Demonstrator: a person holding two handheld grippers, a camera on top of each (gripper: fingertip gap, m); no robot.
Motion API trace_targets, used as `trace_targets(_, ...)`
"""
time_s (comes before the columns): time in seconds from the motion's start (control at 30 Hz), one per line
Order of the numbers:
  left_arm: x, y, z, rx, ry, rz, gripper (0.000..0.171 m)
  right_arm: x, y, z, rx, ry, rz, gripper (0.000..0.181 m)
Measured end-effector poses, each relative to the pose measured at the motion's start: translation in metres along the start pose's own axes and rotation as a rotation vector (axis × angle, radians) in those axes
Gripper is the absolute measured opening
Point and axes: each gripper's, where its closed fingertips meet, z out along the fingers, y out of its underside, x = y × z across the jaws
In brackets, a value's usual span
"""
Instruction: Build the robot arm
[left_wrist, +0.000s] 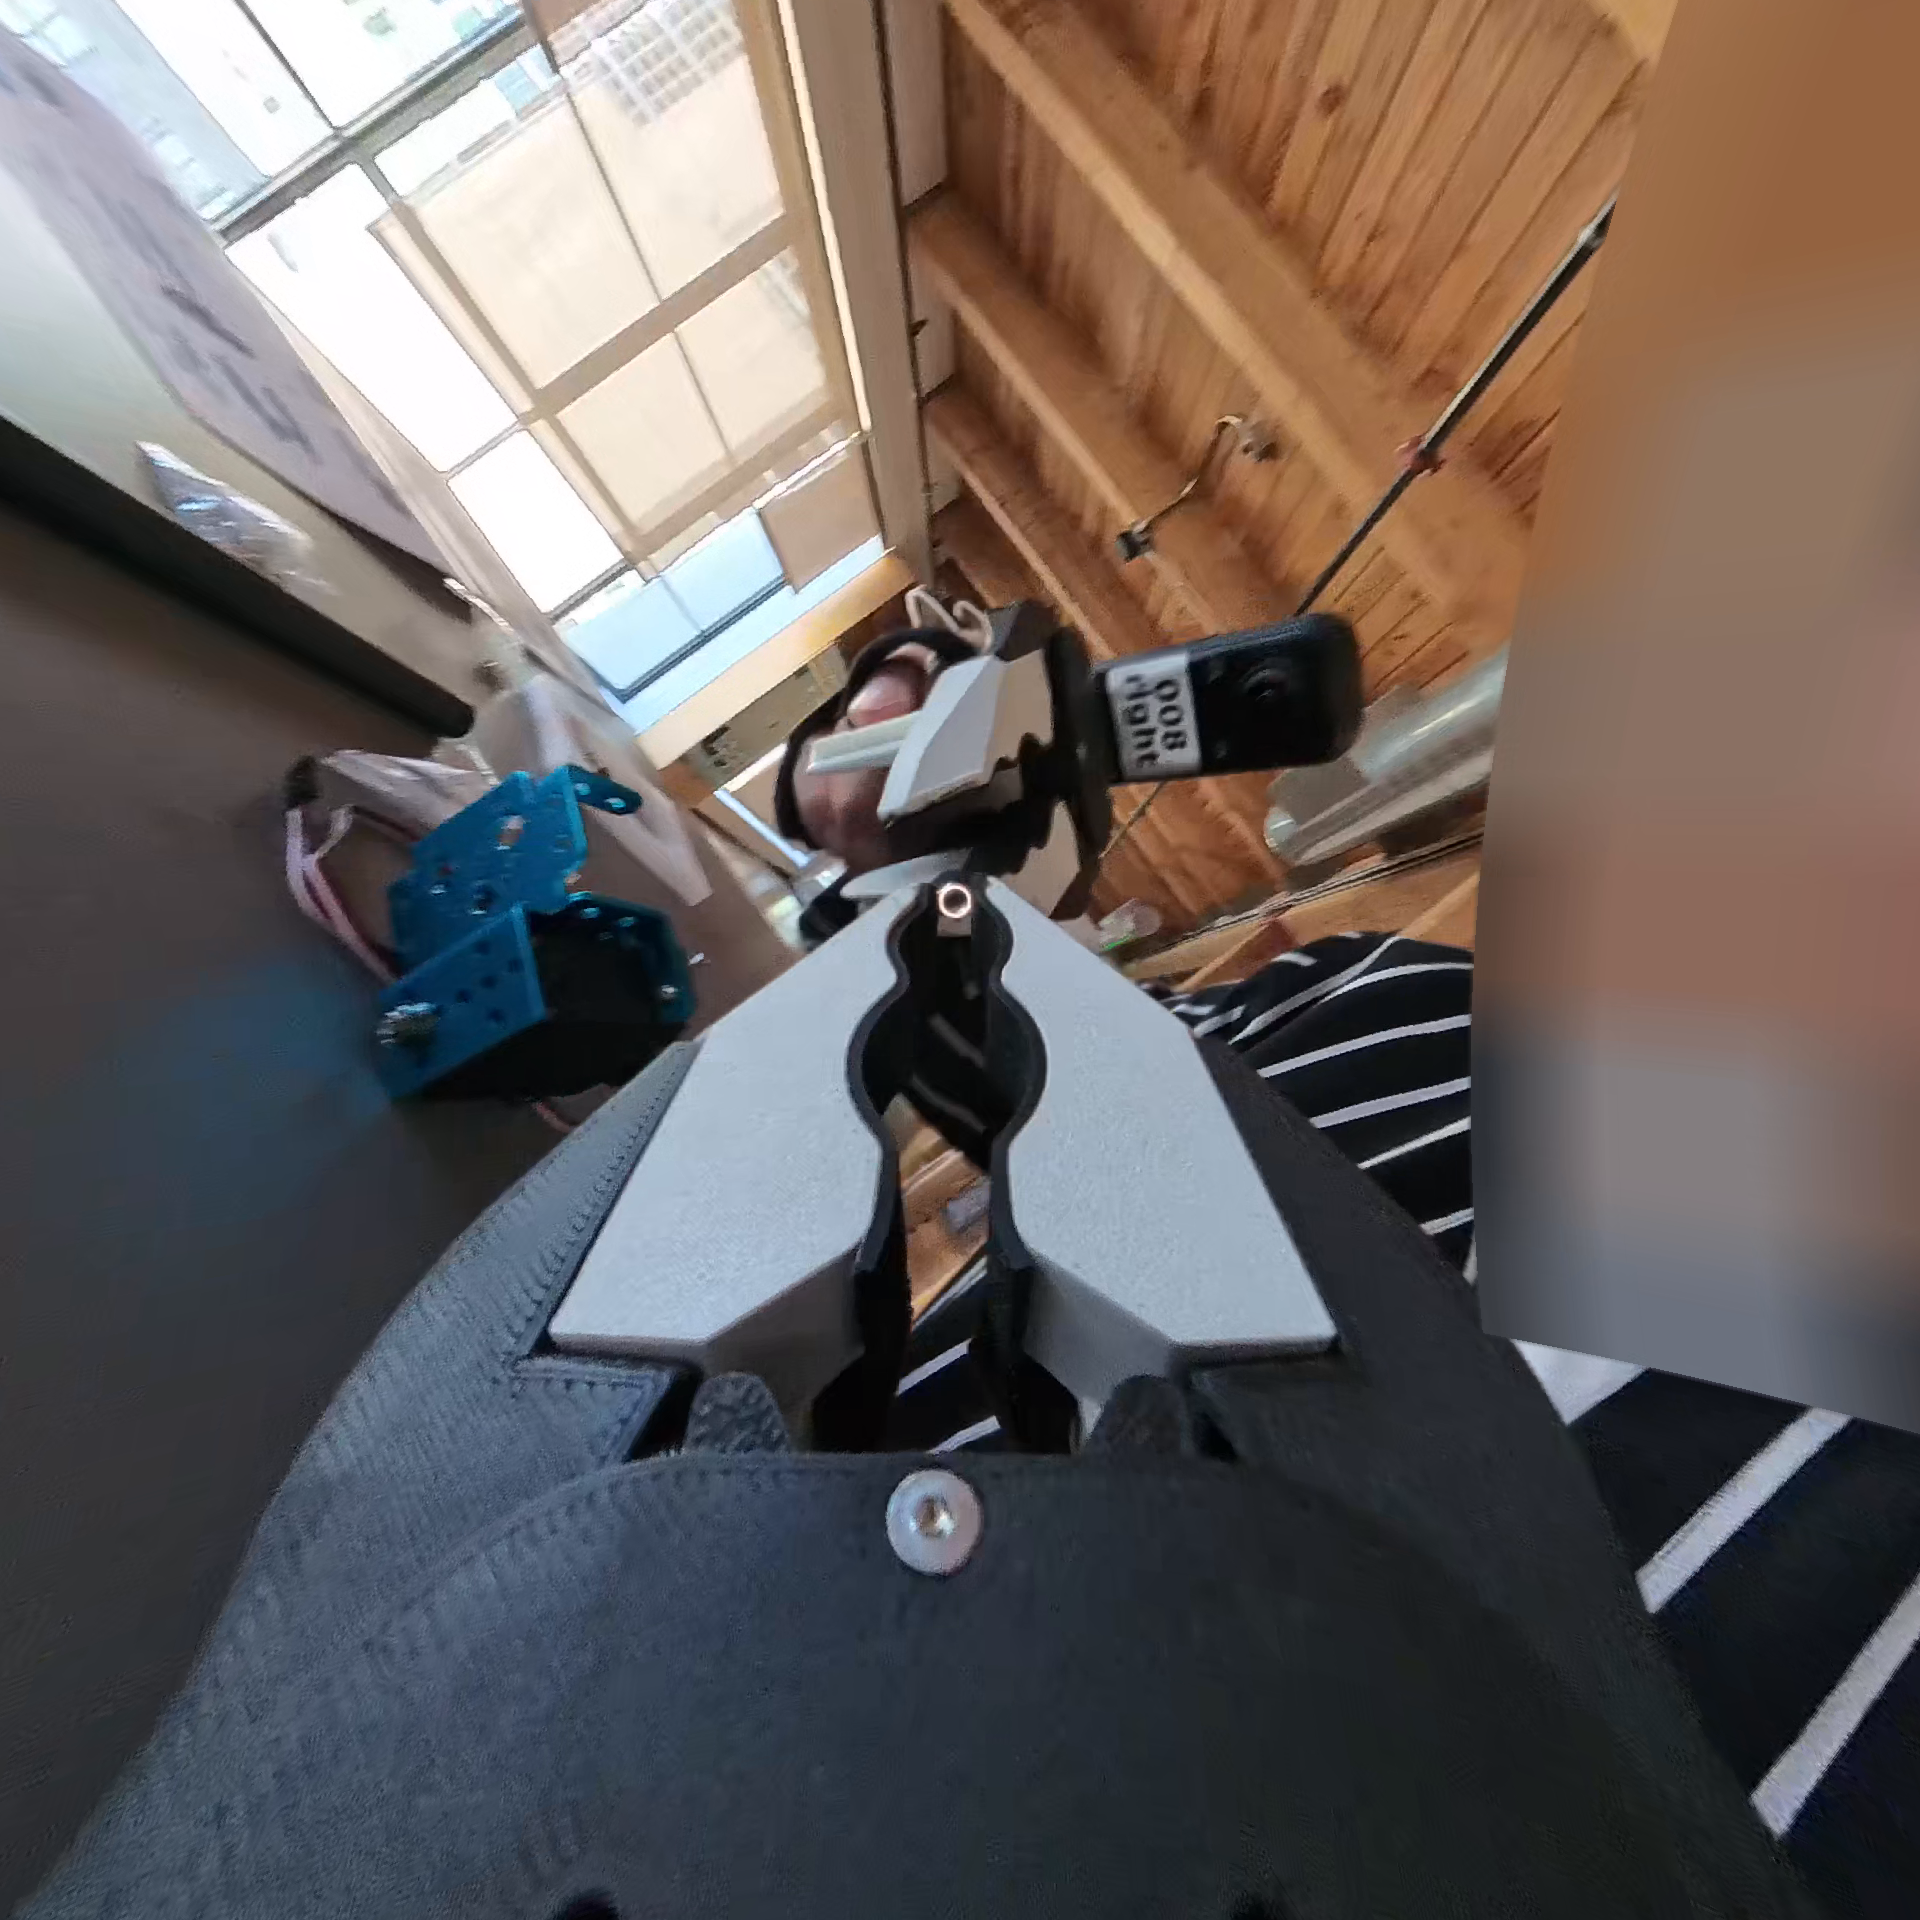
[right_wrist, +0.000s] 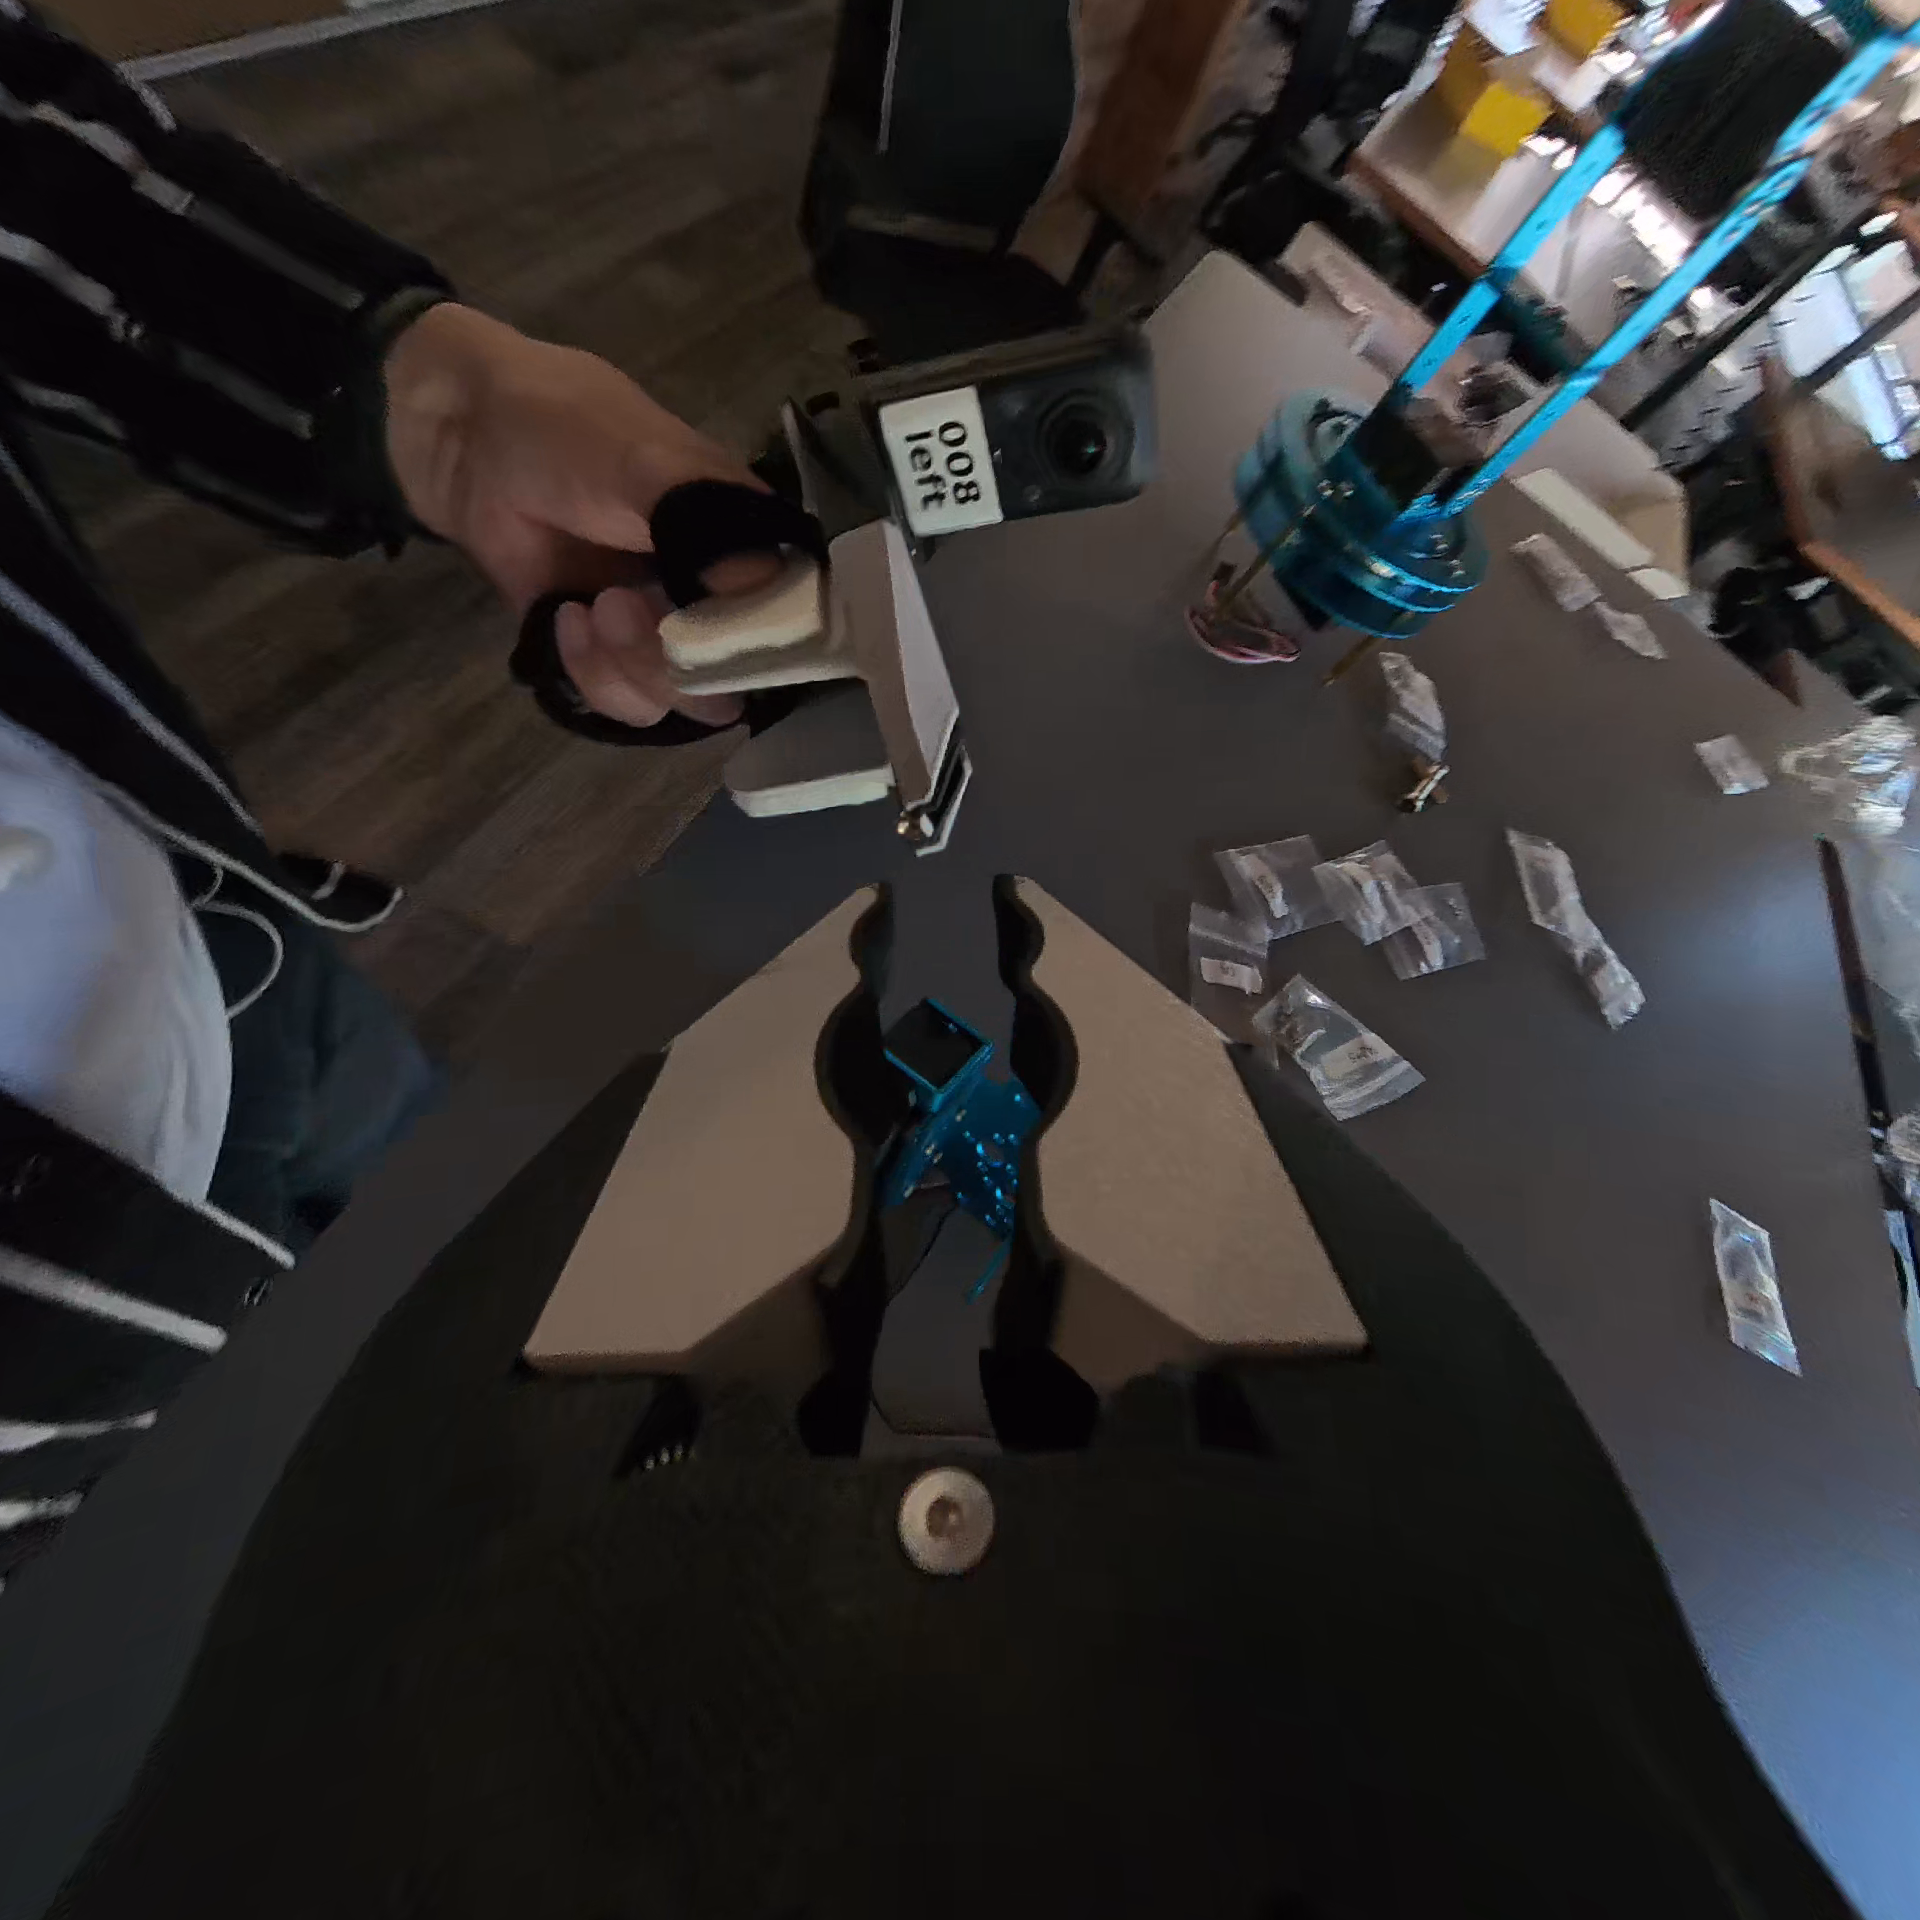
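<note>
Left wrist view: left gripper (left_wrist: 951, 902) tilted upward, grey fingers (left_wrist: 769, 1153) drawn together at the tips and pinching a small silver ring-like part (left_wrist: 952, 900). Beyond it, right gripper (left_wrist: 940, 748) held aloft in a gloved hand (left_wrist: 862, 727), with its own camera (left_wrist: 1236, 696) facing back; whether its fingers are parted cannot be told from this angle. At left, blue metal bracket assembly (left_wrist: 525, 935) lying on the dark table (left_wrist: 156, 831), pink wires (left_wrist: 322, 883) trailing behind it. Striped sleeve (left_wrist: 1340, 1049) at right; window (left_wrist: 582, 343) and wooden ceiling (left_wrist: 1195, 312) above.

Right wrist view: right gripper (right_wrist: 943, 883) pointing down over the dark table (right_wrist: 1143, 727), fingers (right_wrist: 727, 1164) parted with a clear gap at the tips, nothing clamped. Blue metal bracket assembly (right_wrist: 951, 1122) seen through the gap, lying on the table below. Left gripper (right_wrist: 930, 826) just ahead of the right fingertips, held in a bare hand (right_wrist: 540, 520), fingers closed; small silver part (right_wrist: 914, 824) at its tip. Several small clear plastic bags (right_wrist: 1351, 914) scattered at right. Blue round base with upright blue beams (right_wrist: 1361, 530) standing farther back.
</note>
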Motion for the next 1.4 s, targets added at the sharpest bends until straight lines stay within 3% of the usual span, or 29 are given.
trace_targets(0.23,0.028,0.002,0.009,0.038,0.121,-0.083,0.004,-0.007,-0.034,-0.006,0.172,0.139,0.080,0.015)
trace_targets(0.5,0.041,0.003,0.012,0.050,0.179,-0.114,0.004,-0.014,-0.043,-0.017,0.168,0.262,-0.044,0.006)
trace_targets(0.63,0.041,0.005,0.014,0.034,0.165,-0.111,0.004,-0.016,-0.042,-0.019,0.160,0.275,-0.025,0.006)
trace_targets(0.73,0.029,0.003,0.012,0.017,0.088,-0.077,0.015,-0.012,-0.036,-0.018,0.132,0.291,0.013,0.005)
trace_targets(0.83,0.011,-0.001,0.003,-0.043,-0.109,0.077,0.023,-0.003,-0.026,-0.017,0.081,0.334,0.078,0.005)
trace_targets(0.97,0.012,-0.002,0.002,-0.176,-0.287,0.344,0.018,0.004,-0.020,-0.018,0.012,0.407,0.077,0.006)
trace_targets(1.1,0.019,-0.013,0.004,-0.279,-0.413,0.580,0.000,0.010,-0.016,-0.017,-0.093,0.484,0.039,0.005)
trace_targets(1.4,0.002,-0.013,-0.001,-0.420,-0.488,0.567,0.001,0.012,-0.015,0.004,-0.227,0.570,0.005,0.005)
